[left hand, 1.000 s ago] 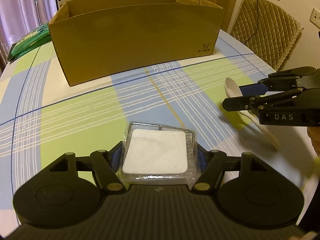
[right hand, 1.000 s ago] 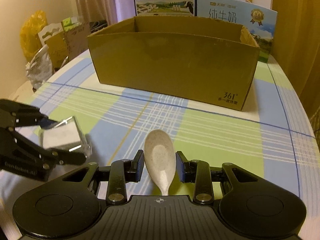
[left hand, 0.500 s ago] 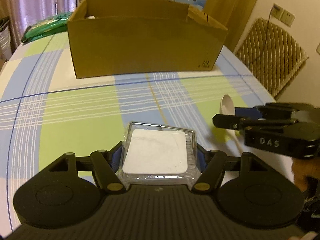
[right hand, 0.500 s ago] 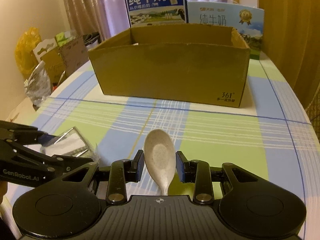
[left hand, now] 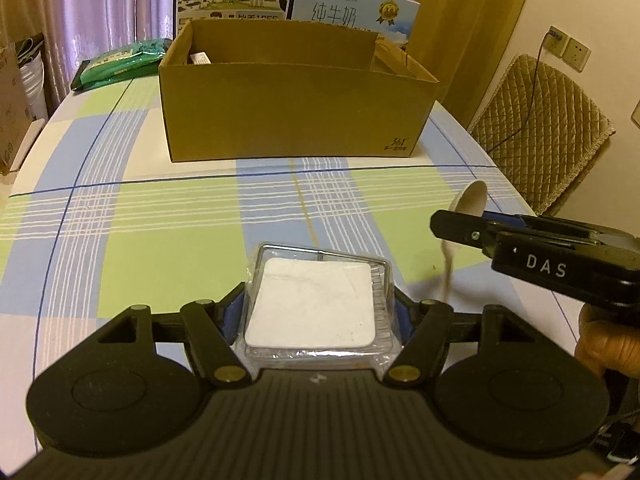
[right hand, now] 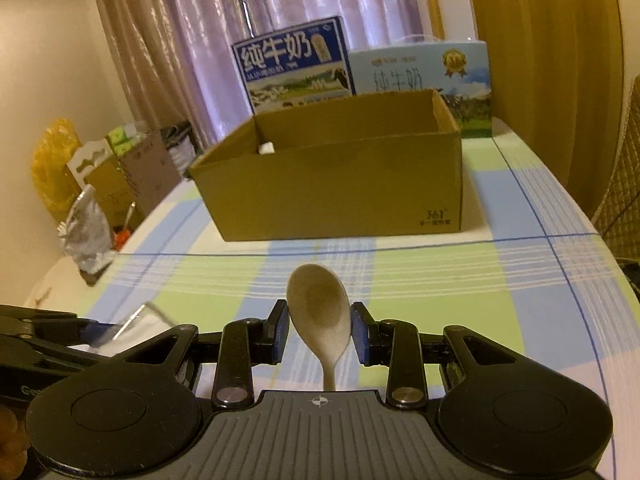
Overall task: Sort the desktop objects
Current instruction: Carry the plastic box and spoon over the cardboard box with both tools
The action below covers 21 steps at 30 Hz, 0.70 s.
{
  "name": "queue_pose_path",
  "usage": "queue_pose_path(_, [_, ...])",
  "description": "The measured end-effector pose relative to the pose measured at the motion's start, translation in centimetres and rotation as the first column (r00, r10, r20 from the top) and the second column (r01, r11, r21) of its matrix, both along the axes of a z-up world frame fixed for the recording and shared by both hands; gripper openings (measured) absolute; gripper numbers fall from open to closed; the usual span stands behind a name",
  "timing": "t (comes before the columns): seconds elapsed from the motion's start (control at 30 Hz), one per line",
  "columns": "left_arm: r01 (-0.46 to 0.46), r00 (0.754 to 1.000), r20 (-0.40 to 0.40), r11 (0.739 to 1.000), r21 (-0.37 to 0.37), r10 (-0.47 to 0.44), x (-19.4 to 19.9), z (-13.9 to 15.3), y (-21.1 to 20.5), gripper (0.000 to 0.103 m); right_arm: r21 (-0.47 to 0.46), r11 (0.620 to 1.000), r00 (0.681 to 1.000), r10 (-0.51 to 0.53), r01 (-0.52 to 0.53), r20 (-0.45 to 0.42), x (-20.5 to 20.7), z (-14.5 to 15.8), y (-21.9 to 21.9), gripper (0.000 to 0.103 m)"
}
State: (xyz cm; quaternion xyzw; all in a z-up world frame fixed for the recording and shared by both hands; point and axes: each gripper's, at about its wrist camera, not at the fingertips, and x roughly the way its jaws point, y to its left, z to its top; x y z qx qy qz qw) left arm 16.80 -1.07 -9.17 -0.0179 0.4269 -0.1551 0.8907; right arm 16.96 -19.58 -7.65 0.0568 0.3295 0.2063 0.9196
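My left tongs (left hand: 318,312) are closed on a clear case (left hand: 316,304) with a white pad inside. The case sits flat between the two blue pads, one on each side. It is up in the air, above the checked cloth on the worktop (left hand: 160,220).

My right tongs (right hand: 319,330) are closed on a pale spoon (right hand: 318,312). The blue pads press on both sides of the bowl of the spoon. The bowl points forward and the handle runs back toward me. In the left view the spoon (left hand: 468,202) sticks out past the tips of the right tongs (left hand: 448,228), and its handle hangs down under them. A bit of my hand (left hand: 608,344) shows behind those tongs.

A brown box (left hand: 296,108) stands on the worktop ahead of both tongs, well apart from them. Its top is open. I can see something small and white (right hand: 266,147) inside, near the far left corner. Two milk cartons (right hand: 296,66) stand just behind the box. A green pack (left hand: 120,62) lies on the worktop to the left of the box. A chair (left hand: 536,128) stands off to the right of the worktop.
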Motion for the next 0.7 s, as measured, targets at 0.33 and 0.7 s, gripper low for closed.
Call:
queue_pose_path(0.33, [0.001, 1.0, 0.022, 1.0, 0.003, -0.001, -1.2, 1.1, -0.2, 0.065, 0.004, 1.0, 1.0, 0.006, -0.006, 0.017, -1.2, 0.3, 0.2, 0.028])
queue_pose_path(0.7, [0.002, 1.0, 0.013, 1.0, -0.002, -0.002, -1.1, 0.6, -0.3, 0.065, 0.043, 0.999, 1.0, -0.01, 0.01, 0.007, -1.0, 0.2, -0.5, 0.028])
